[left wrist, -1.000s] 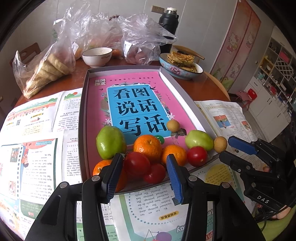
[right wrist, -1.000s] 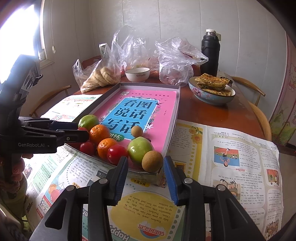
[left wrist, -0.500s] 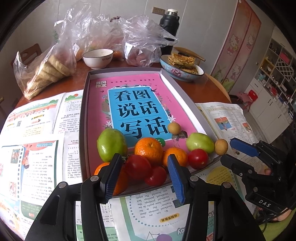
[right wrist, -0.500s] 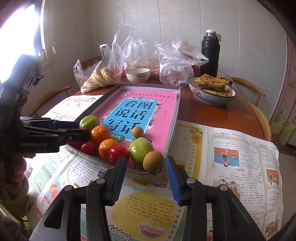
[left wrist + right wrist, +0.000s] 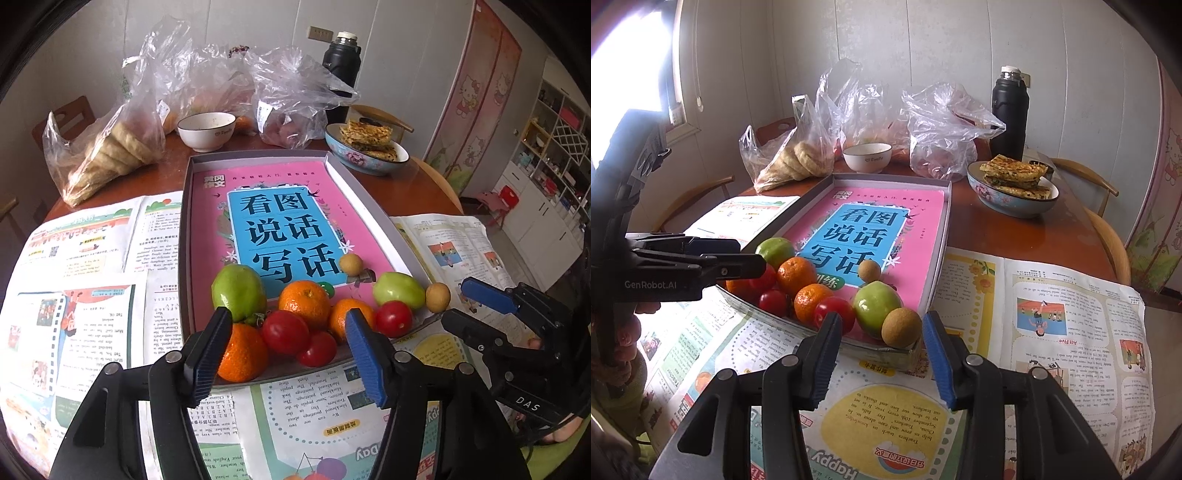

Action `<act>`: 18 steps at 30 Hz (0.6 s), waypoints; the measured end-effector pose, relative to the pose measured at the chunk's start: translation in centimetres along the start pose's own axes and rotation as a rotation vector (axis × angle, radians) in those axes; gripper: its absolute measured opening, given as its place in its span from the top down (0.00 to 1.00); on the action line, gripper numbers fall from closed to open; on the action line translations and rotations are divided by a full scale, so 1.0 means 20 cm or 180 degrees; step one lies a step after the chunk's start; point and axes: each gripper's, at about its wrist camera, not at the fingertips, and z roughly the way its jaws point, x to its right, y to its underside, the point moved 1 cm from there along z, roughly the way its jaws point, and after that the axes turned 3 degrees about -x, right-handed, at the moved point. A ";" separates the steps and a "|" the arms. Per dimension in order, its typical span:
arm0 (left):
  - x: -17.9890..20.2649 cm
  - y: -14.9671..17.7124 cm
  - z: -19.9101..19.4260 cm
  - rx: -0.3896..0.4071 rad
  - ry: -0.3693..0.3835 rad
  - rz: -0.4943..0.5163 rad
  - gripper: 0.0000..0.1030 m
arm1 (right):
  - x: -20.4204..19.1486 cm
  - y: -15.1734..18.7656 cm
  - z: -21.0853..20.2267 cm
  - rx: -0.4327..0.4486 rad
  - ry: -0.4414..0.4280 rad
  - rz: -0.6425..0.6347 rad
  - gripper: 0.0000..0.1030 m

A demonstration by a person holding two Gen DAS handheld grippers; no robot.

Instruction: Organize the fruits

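A grey tray point(image 5: 186, 236) point(image 5: 938, 258) lined with a pink book holds a cluster of fruit at its near end. In the left wrist view there are a green fruit point(image 5: 238, 291), oranges point(image 5: 304, 302), red tomatoes point(image 5: 285, 332), a second green fruit point(image 5: 398, 290) and brown longans point(image 5: 437, 297). My left gripper point(image 5: 288, 358) is open and empty, just short of the tomatoes. My right gripper point(image 5: 881, 356) is open and empty, just short of a longan point(image 5: 901, 328) and a green fruit point(image 5: 876, 308). Each gripper shows in the other's view point(image 5: 480, 306) point(image 5: 713, 258).
Open printed papers point(image 5: 1052, 317) cover the near table. Behind the tray stand a white bowl point(image 5: 206, 130), plastic bags of bread and food point(image 5: 107, 147), a bowl of pancakes point(image 5: 367, 147) and a black flask point(image 5: 340, 62). Wooden chairs ring the table.
Both grippers have drawn back slightly from the fruit. The fruit and tray have not moved, and both grippers stay open.
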 end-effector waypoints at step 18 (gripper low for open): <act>0.06 0.25 -0.18 0.0078 -0.0129 -0.0106 0.28 | -0.15 0.12 -0.20 0.0243 0.0022 0.0053 0.28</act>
